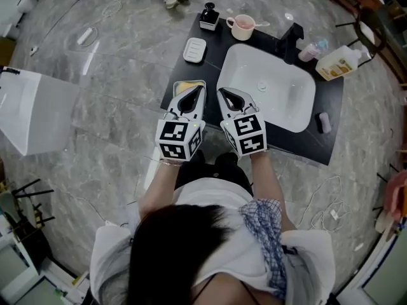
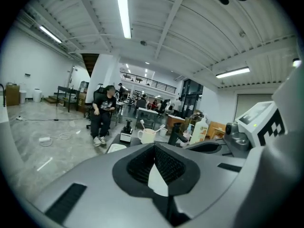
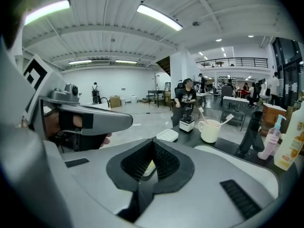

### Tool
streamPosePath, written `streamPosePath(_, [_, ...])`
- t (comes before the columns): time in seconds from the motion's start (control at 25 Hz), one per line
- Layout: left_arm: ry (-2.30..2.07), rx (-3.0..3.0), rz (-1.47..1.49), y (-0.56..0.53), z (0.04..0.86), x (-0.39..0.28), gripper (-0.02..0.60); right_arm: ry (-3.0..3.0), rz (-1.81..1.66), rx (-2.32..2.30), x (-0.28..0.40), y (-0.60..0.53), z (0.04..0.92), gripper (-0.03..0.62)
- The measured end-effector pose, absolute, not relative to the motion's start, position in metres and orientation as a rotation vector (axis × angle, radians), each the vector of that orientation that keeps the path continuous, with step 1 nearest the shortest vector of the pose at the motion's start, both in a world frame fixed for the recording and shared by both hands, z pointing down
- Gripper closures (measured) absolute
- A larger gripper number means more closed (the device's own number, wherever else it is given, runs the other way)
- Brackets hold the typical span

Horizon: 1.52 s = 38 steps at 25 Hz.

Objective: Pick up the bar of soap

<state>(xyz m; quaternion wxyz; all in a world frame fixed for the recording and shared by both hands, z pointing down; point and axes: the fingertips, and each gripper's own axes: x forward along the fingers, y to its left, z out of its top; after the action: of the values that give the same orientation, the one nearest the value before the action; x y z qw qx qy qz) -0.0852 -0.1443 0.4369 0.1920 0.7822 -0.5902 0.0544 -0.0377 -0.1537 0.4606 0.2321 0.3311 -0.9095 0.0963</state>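
Approaching looks to be the step in hand. I am holding the left gripper and right gripper side by side over the black surface, both sets of jaws clenched on nothing. The pale yellow rectangular bar of soap is lying just beyond the left jaws, which I am judging will need opening and lowering around it.

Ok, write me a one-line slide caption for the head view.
Left tool and right tool, both shut, side by side over the black counter, tips near the yellow soap beside the sink.
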Motion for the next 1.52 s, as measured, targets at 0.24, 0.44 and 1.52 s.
streamPosePath(0.24, [-1.750, 2.100, 0.151, -0.131, 0.443, -0.132, 0.571, -2.532, 0.223, 0.776, -0.089, -0.144, 0.459, 0.577])
streamPosePath(0.44, [-1.764, 2.050, 0.149, -0.126, 0.454, -0.157, 0.571, -2.524, 0.200, 0.713, -0.115, -0.140, 0.468, 0.577])
streamPosePath(1.52, [-1.822, 1.902, 0.190, -0.136, 0.487, -0.231, 0.571, -2.221, 0.046, 0.062, -0.155, -0.155, 0.557, 0.411])
